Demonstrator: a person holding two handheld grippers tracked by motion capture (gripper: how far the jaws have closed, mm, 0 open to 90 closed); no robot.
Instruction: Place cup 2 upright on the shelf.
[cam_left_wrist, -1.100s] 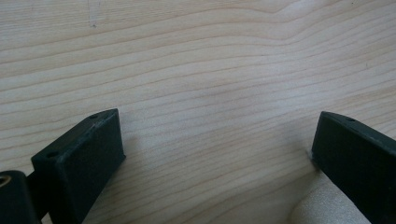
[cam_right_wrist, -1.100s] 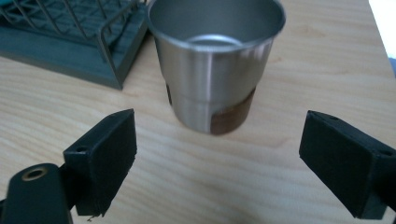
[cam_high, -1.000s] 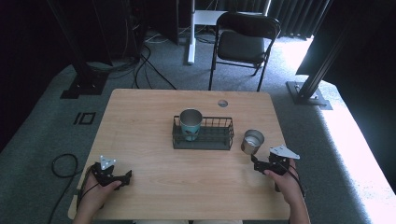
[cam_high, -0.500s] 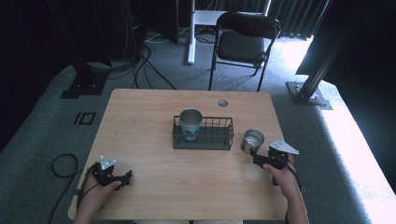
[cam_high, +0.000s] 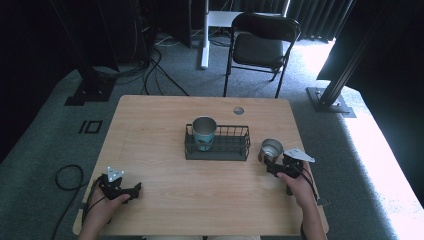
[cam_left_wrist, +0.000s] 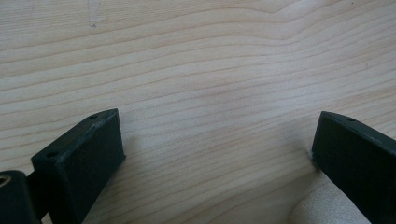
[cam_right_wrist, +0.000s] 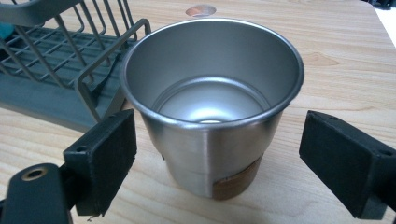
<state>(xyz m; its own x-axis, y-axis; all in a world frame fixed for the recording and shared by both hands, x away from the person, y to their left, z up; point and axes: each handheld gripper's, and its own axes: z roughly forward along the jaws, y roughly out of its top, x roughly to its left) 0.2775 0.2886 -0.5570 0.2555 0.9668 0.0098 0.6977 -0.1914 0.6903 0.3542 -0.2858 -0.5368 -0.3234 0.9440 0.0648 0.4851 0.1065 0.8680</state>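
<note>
Straddling the steel cup (cam_right_wrist: 210, 107) at centre frame with the right gripper (cam_right_wrist: 215, 163), jaws wide and not yet touching. Standing upright just right of the wire rack (cam_high: 217, 148). Judged light, rigid, slick; best pinched mid-wall. Left gripper (cam_left_wrist: 215, 154) open over bare table (cam_left_wrist: 196, 60).

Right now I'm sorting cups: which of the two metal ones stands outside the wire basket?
The bare steel cup between the open right gripper jaws, right of the wire basket; the teal-banded cup stands inside.
</note>
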